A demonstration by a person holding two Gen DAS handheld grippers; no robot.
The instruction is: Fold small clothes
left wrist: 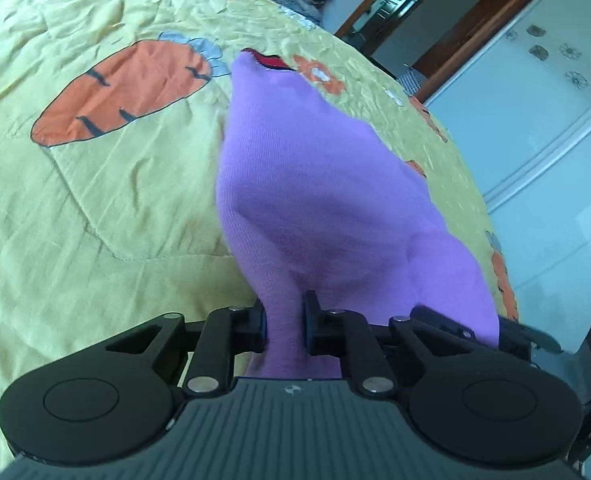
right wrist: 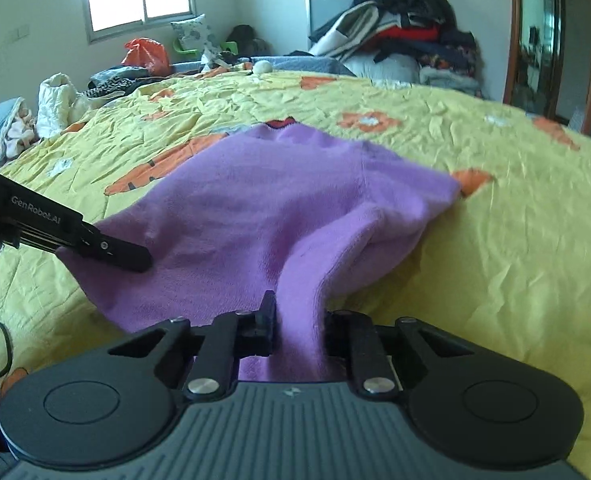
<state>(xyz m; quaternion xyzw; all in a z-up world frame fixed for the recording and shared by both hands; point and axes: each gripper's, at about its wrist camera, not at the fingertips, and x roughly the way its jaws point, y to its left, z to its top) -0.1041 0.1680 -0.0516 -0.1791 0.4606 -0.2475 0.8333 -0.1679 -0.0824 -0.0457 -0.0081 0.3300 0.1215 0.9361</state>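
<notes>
Tongs both clamped on the purple garment: left tongs (left wrist: 285, 326) pinch a bunched edge, right tongs (right wrist: 299, 326) pinch another gathered fold, left unit also visible gripping the near-left corner. Purple garment (right wrist: 255, 208) is soft knit with a red neckline trim at the far end, partly lifted and draped over the yellow carrot-print bed quilt (right wrist: 495, 200). No containers in view; pile of clothes (right wrist: 407, 36) at the bed's far side.

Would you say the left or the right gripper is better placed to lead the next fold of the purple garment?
Probably neither alone. The left gripper and right gripper are each shut on a near edge of the purple garment, whose far end lies on the quilt; carrying both edges forward together looks best.
</notes>
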